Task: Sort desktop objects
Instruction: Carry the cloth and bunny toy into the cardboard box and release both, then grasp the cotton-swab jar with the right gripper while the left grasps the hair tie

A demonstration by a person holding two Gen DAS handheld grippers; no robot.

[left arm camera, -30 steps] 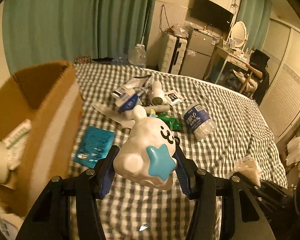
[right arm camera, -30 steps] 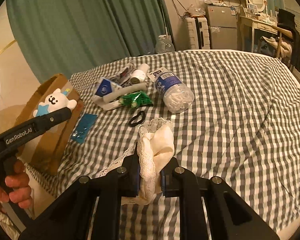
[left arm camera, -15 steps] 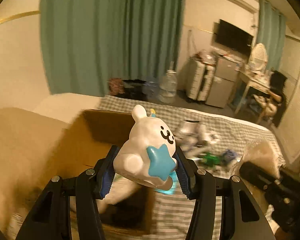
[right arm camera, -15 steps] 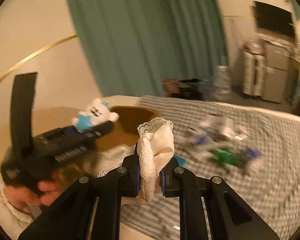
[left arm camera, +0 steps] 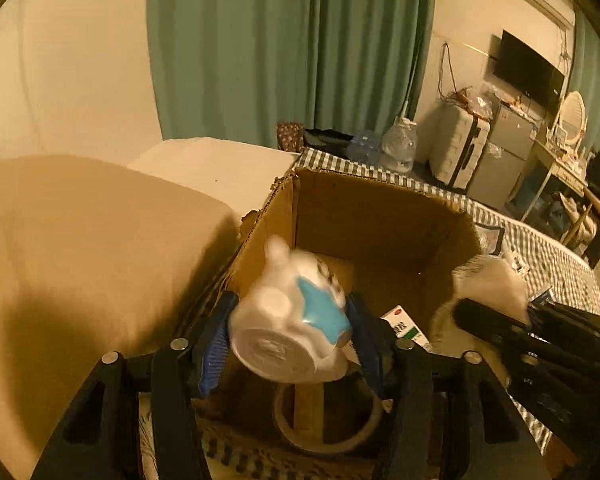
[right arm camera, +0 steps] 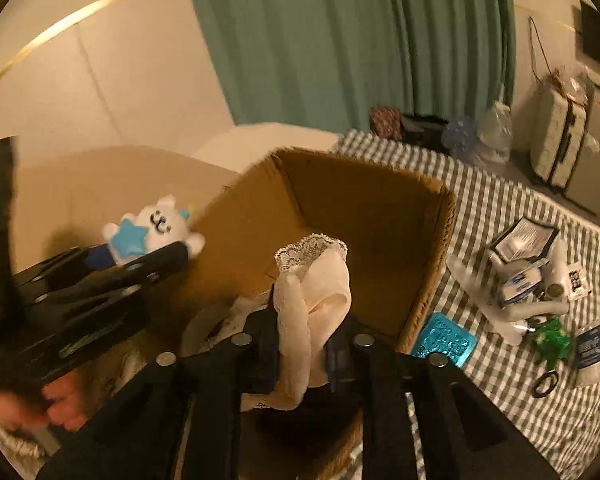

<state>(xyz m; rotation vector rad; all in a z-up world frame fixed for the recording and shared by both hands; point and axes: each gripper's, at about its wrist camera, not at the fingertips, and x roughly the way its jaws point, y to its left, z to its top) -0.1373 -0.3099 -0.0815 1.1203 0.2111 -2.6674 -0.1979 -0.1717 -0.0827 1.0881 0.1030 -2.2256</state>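
From the left wrist view, the left gripper [left arm camera: 290, 334] hangs over the open cardboard box [left arm camera: 384, 216], and its jaws have just been opening: the white toy figure [left arm camera: 290, 330] with a blue star sits blurred and tipped between the blue pads, its round base toward the camera, and whether the pads are touching it cannot be told. Below it in the box lie a white-and-green carton [left arm camera: 404, 326] and a ring-shaped object [left arm camera: 328, 424]. At the right edge the right gripper [left arm camera: 496, 320] reaches in with a pale cloth [left arm camera: 492, 284] at its tip. From the right wrist view, the right gripper [right arm camera: 302, 342] also hangs over the box [right arm camera: 364, 208]; its jaws have just been opening too, with the cream lace-trimmed cloth [right arm camera: 312, 300] standing up between them, and a pad's contact with it is unclear. To the left, the left gripper [right arm camera: 140, 248] carries the toy figure [right arm camera: 156, 228], a hand [right arm camera: 56, 412] beneath it. On the checked cloth [right arm camera: 492, 208] right of the box lie a blue packet [right arm camera: 446, 340], a green wrapper [right arm camera: 552, 338], a black hair tie [right arm camera: 544, 384] and a heap of small packages [right arm camera: 528, 272].
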